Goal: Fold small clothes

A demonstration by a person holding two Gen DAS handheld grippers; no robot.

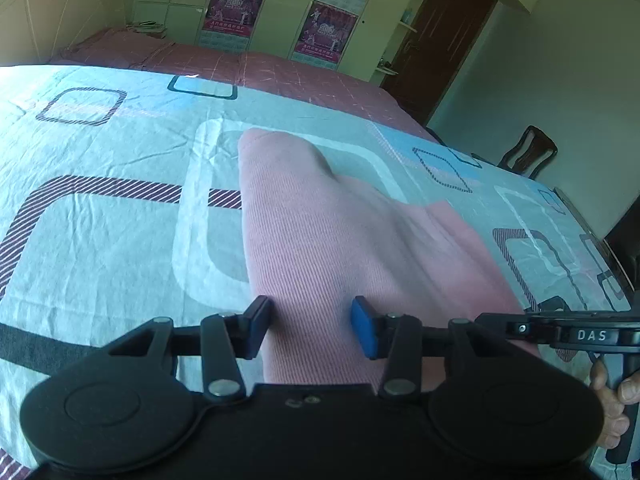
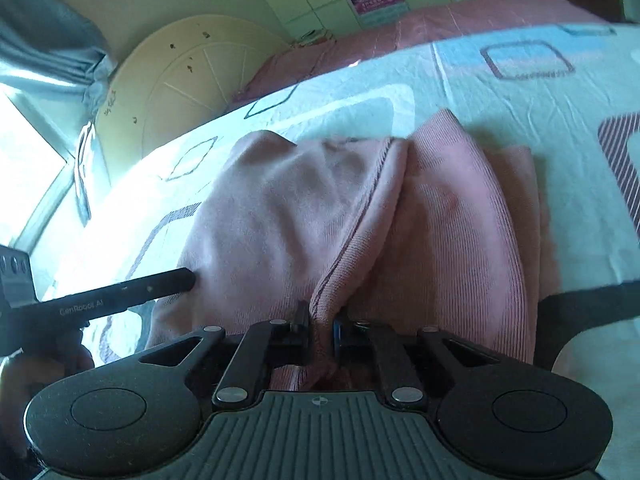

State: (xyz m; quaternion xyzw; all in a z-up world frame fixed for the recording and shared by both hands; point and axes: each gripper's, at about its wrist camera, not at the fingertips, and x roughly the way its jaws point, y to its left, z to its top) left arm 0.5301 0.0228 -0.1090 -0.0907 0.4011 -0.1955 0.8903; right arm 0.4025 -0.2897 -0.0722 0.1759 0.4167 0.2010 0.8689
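Note:
A pink ribbed garment (image 1: 320,232) lies on the patterned light-blue sheet (image 1: 100,240) of a bed. My left gripper (image 1: 312,314) hovers low over the garment's near end. Its fingers stand apart and the cloth lies flat between them, not pinched. In the right wrist view the garment (image 2: 288,208) is bunched and partly doubled over. My right gripper (image 2: 320,326) is shut on a raised fold of its ribbed edge. A left finger (image 2: 160,286) reaches in from the left and touches the cloth. A hand (image 1: 612,400) holds the right tool's housing (image 1: 592,335).
A pink bedspread (image 1: 240,64) covers the far side of the bed. Behind it is a wardrobe with posters (image 1: 236,8), and a dark door (image 1: 448,32) and a wooden chair (image 1: 528,152) are at the right. A cream headboard (image 2: 180,76) and a curtained window (image 2: 36,60) are on the left.

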